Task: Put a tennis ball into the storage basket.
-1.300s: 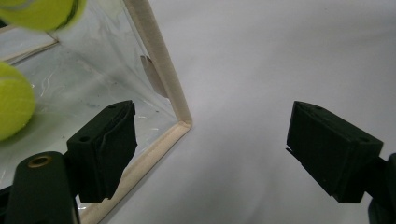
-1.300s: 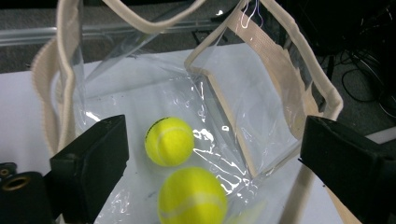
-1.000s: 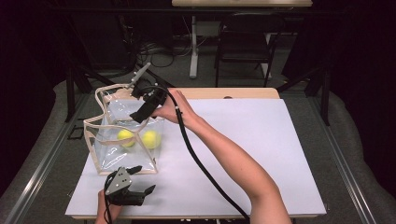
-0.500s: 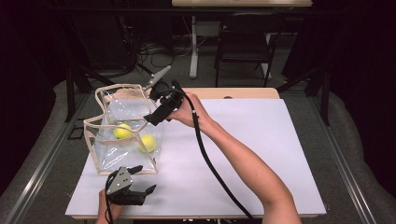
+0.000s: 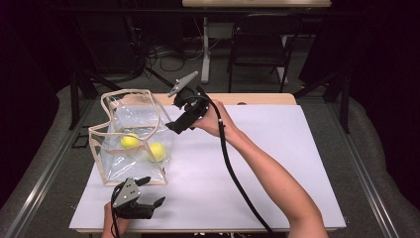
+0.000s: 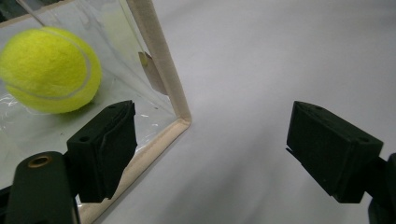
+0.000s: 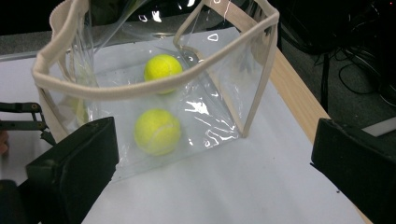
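Observation:
A clear plastic bag [image 5: 119, 163] with beige trim stands open on the white table top at the left. Two yellow tennis balls [image 5: 130, 141] [image 5: 157, 151] lie inside it. My right gripper [image 5: 177, 124] hangs open just right of the bag's top rim, holding nothing. In the right gripper view the bag's rim [image 7: 154, 84] and both balls [image 7: 162, 67] [image 7: 157, 131] lie ahead of the wide-apart jaws [image 7: 215, 158]. My left gripper [image 5: 153, 191] rests open at the table's front edge, near the bag's front corner. One ball [image 6: 49, 70] shows through the bag wall beside its jaws [image 6: 210, 140].
The white table top [image 5: 267, 163] stretches out to the right of the bag, with a wooden strip [image 5: 257, 99] along its far edge. A black chair [image 5: 260, 44] and cables stand on the floor behind the table.
My right gripper has moved right and slightly toward me, from over the bag's mouth to beside its rim. The left gripper has stayed put.

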`<state>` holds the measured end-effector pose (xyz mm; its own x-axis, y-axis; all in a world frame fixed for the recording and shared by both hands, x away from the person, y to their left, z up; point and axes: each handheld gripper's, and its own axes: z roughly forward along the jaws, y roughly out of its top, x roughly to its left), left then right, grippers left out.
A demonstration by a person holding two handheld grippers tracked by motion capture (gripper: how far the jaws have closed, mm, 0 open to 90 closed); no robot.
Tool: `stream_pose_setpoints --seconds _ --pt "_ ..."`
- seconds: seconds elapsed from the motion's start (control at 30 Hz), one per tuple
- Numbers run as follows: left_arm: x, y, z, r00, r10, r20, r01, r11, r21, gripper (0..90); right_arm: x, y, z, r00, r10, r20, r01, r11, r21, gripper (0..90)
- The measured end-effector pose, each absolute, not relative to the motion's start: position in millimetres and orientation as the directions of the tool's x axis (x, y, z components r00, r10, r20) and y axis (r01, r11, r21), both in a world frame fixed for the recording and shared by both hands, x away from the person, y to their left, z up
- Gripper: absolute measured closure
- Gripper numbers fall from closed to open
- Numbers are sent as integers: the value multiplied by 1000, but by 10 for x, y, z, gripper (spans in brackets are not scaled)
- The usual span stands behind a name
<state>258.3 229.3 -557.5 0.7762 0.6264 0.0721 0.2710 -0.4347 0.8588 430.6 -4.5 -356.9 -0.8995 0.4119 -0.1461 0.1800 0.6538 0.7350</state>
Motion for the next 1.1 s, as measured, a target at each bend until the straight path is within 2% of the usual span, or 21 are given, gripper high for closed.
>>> stream_pose_setpoints --seconds 0.63,1.1 --pt "2569 2292 -5572 782 618 77 262 -438 860 160 4148 -419 -3827 -884 436 -169 202 683 702 4" --pt "2568 2287 -5573 784 616 76 263 -440 859 160 4036 -726 -4005 -867 469 -169 220 664 714 7"
